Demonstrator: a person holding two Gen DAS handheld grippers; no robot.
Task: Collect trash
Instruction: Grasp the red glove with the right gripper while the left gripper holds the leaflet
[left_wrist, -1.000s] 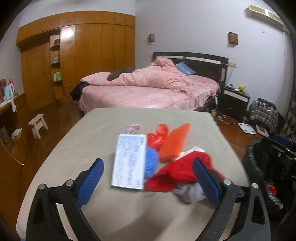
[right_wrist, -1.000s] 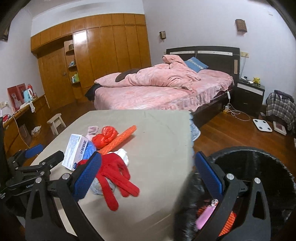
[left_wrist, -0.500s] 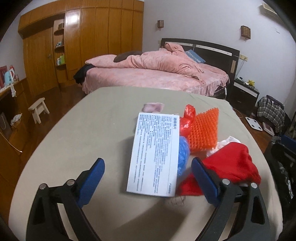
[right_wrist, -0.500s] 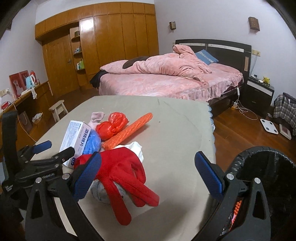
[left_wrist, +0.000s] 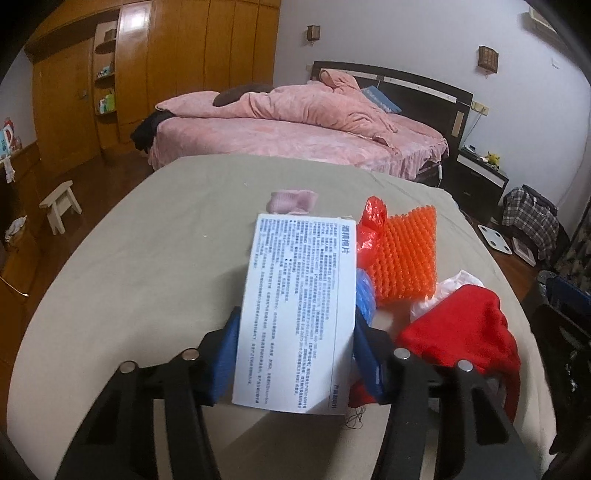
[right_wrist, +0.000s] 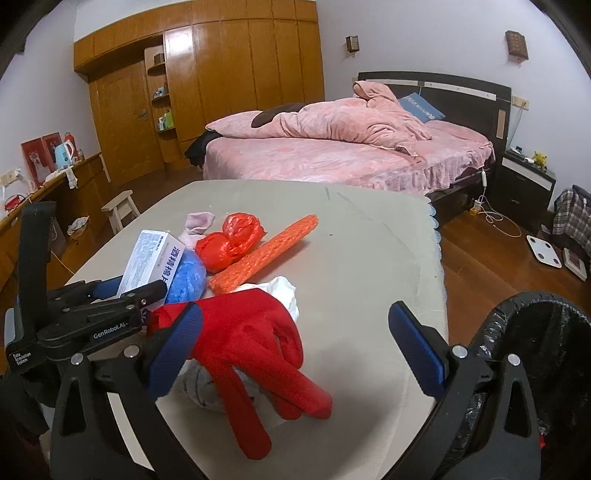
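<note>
Black claw (left_wrist: 295, 354) frames (blue pads (right_wrist: 417, 347))

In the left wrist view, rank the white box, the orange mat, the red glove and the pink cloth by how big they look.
1. White box, largest, though nearest the camera and between the left gripper fingers.
2-3. Red glove and orange mat: too close to rank.
4. Pink cloth, smallest, also farthest.

Both wrist views look low across the surface (left_wrist: 155, 258) toward the far bed (right_wrist: 332, 158); the left sits nearer the shared trash pile.
</note>
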